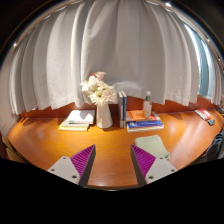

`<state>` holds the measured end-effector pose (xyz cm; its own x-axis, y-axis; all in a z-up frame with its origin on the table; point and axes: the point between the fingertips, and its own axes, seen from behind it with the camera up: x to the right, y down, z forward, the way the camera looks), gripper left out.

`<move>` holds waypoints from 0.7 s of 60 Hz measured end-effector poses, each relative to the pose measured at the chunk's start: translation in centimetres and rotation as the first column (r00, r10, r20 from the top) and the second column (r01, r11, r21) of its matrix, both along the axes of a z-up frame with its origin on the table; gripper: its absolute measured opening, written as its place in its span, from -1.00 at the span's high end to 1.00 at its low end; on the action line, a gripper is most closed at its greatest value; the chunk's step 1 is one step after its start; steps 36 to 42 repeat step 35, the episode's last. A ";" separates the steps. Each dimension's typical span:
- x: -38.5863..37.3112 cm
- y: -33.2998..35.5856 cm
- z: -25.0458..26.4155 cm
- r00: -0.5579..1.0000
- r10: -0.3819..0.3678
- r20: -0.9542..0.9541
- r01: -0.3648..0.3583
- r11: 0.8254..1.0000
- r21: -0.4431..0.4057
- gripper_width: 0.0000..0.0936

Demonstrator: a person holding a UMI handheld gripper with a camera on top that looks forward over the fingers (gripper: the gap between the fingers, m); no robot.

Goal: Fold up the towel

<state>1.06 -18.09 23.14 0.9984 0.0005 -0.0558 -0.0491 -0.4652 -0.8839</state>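
A pale folded towel lies on the wooden table, just ahead of and touching the line of my right finger. My gripper hovers over the table's near part with its two fingers wide apart and nothing between them; only bare wood shows in the gap. The magenta pads face each other across it.
A white vase of flowers stands at the back centre. Upright books and a bottle stand right of it, with stacked books in front. A book stack lies left. White curtains hang behind.
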 end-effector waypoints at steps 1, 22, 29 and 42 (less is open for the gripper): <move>-0.3 -0.4 0.1 1.000 0.004 0.004 -0.004 1.000 0.002 -0.48; -1.8 -5.3 0.6 0.995 0.021 0.098 -0.020 1.000 -0.004 -0.48; -2.1 -5.6 1.0 0.995 0.019 0.097 -0.019 1.000 0.002 -0.48; -2.6 -5.7 1.3 0.996 0.022 0.087 -0.023 1.000 0.011 -0.48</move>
